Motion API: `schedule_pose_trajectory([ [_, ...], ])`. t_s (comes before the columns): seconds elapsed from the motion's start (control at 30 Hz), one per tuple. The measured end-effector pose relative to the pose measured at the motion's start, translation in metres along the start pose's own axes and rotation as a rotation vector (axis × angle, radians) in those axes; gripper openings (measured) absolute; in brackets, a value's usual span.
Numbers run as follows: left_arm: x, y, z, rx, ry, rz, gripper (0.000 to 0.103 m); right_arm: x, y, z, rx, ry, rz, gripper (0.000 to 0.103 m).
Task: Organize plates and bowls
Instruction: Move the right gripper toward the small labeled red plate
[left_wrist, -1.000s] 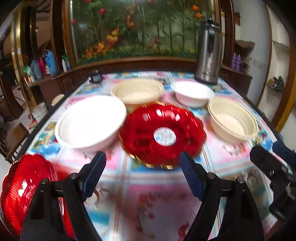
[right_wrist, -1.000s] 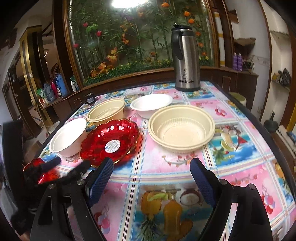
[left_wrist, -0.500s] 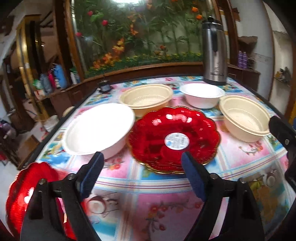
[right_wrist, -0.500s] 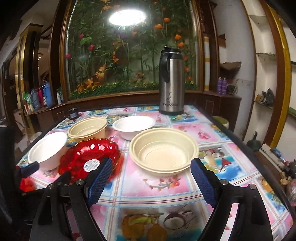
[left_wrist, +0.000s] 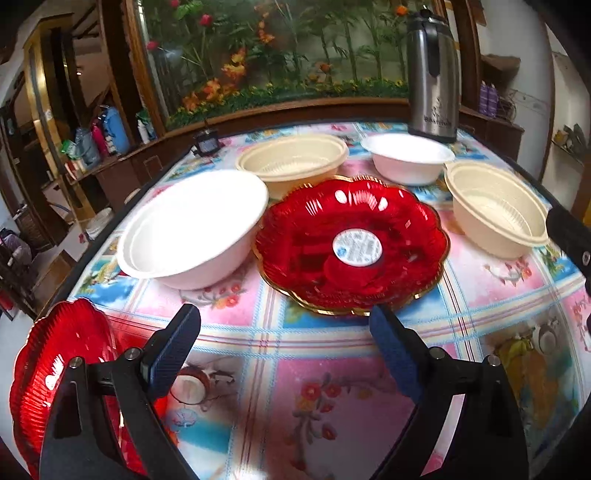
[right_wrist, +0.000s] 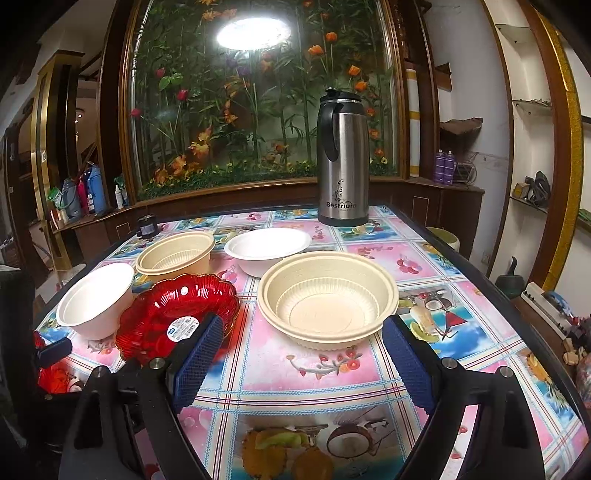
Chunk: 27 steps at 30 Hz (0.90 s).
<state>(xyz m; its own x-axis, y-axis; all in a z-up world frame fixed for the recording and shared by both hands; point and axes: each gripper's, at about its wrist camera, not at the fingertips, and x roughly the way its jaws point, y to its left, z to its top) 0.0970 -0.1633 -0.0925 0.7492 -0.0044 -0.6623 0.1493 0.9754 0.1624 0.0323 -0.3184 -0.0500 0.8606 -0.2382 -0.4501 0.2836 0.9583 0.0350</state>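
Note:
A red scalloped plate (left_wrist: 351, 243) (right_wrist: 177, 317) with a white sticker lies mid-table. Left of it stands a white bowl (left_wrist: 192, 229) (right_wrist: 96, 299), behind it a cream ribbed bowl (left_wrist: 291, 160) (right_wrist: 175, 253) and a smaller white bowl (left_wrist: 408, 157) (right_wrist: 267, 247). Another cream bowl (left_wrist: 495, 206) (right_wrist: 327, 299) stands at the right. A second red plate (left_wrist: 55, 373) lies at the near left corner. My left gripper (left_wrist: 284, 347) hangs short of the middle red plate, its jaws opening with nothing between them. My right gripper (right_wrist: 303, 358) is open and empty before the near cream bowl.
A steel thermos jug (right_wrist: 341, 158) stands at the table's far edge, and a small dark jar (left_wrist: 206, 142) at the far left. The table (right_wrist: 317, 435) has a fruit-print cloth. Shelves line the right wall. The right gripper's tip (left_wrist: 570, 236) shows at the left wrist view's right edge.
Both cameras tilted upward, so the dishes sit lower in view. The left jaws spread a little wider. The right gripper slid toward the left wrist view's right edge.

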Motion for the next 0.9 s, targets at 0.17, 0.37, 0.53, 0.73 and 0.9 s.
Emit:
schedule_pose_trajectory([
  [0.17,0.005,0.001,-0.001,-0.003,0.040,-0.018,0.094,0.003,0.001,0.000,-0.003,0.013,0.003,0.089],
  [0.37,0.014,0.004,-0.004,-0.010,0.099,-0.033,0.093,0.005,0.001,-0.001,-0.005,0.019,0.000,0.089],
  [0.53,0.019,0.001,-0.006,0.005,0.135,-0.030,0.094,0.006,0.002,-0.001,-0.005,0.021,0.001,0.089],
  [0.73,0.022,0.002,-0.008,-0.007,0.147,-0.022,0.100,0.007,0.002,-0.002,-0.004,0.027,0.003,0.089],
  [0.9,0.022,0.005,-0.010,-0.024,0.159,-0.023,0.103,0.010,0.002,-0.004,-0.003,0.033,0.009,0.089],
])
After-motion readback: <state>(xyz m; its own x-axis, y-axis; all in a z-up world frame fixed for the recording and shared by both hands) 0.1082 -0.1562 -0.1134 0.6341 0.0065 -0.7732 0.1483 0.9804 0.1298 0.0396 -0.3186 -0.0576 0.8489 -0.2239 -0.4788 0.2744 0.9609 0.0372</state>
